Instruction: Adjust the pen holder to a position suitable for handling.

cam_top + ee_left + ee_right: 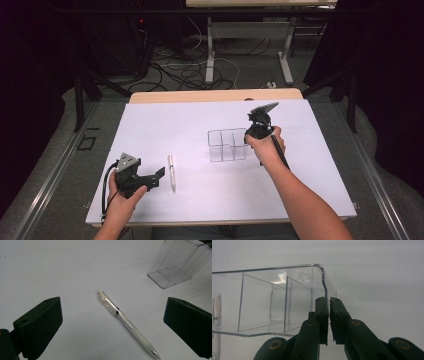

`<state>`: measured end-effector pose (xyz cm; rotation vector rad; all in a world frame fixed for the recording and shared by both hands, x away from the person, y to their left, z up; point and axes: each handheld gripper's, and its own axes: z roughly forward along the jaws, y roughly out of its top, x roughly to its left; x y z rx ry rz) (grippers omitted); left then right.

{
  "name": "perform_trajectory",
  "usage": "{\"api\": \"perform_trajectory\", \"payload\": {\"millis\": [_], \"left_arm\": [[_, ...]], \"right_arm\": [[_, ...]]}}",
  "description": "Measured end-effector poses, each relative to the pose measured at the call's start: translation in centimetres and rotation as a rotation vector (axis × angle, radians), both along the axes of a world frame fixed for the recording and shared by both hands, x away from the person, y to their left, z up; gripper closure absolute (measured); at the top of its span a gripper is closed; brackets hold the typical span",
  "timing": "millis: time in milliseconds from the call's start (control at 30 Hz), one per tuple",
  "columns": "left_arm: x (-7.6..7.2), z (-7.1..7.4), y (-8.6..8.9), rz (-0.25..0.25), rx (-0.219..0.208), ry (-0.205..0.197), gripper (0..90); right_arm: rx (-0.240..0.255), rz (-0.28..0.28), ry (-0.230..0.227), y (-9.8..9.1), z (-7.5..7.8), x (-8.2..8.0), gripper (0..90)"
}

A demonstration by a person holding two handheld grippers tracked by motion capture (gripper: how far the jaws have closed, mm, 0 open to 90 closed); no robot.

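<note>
Glossy clear plastic organizer [227,145], white plastic pen [127,323] with clear barrel, matt white tabletop [200,195].

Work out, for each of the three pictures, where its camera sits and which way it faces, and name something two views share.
High view: above the person's side, facing forward and down on the white table; both forearms show.
Left gripper view: rides the left gripper, looking down past open fingers at the white pen.
Right gripper view: rides the right gripper, fingers shut on a wall of the clear plastic organizer.
Shared: pen and organizer appear in all three.
</note>
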<state>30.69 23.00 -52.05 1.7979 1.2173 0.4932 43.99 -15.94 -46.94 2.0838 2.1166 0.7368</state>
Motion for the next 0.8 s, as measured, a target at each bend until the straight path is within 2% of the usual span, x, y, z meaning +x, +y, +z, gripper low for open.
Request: {"api": "perform_trajectory", "payload": {"millis": [200, 233, 267, 333, 367, 400, 467, 500, 533, 800], "left_arm": [[0.0, 0.0, -0.1, -0.001, 0.0, -0.002, 2.2], [0.0, 0.0, -0.1, -0.002, 0.001, -0.002, 2.2], [0.0, 0.0, -0.2, 0.002, -0.006, 0.001, 2.2], [0.0, 0.0, -0.1, 0.002, 0.001, -0.001, 2.2], [0.0, 0.0, -0.1, 0.001, 0.005, 0.002, 2.2], [0.0, 0.0, -0.1, 0.002, 0.003, -0.001, 2.2], [0.0, -0.1, -0.2, 0.002, 0.004, -0.001, 2.2], [0.0, 0.0, -0.2, 0.0, 0.007, 0.001, 2.2], [0.0, 0.0, -0.2, 0.001, 0.007, 0.003, 2.2], [0.1, -0.1, -0.3, 0.0, 0.01, 0.004, 2.3]], "right_arm": [[0.014, 0.026, 0.02, -0.1, 0.1, -1.1, 84.5], [0.014, 0.026, 0.02, -0.1, 0.1, -1.1, 84.5], [0.036, 0.036, 0.017, -0.1, 0.0, -1.5, 84.3], [0.034, 0.04, 0.016, -0.1, -0.1, -1.7, 84.2], [0.056, 0.048, 0.017, 0.0, -0.1, -2.0, 83.8], [0.052, 0.049, 0.026, 0.0, -0.1, -2.1, 83.5], [0.082, 0.054, 0.047, 0.1, -0.1, -2.3, 82.3], [0.082, 0.054, 0.047, 0.1, -0.1, -2.3, 82.3], [0.11, 0.071, 0.054, 0.2, 0.0, -2.6, 81.2], [0.126, 0.077, 0.037, 0.4, 0.3, -3.1, 79.5]]}}
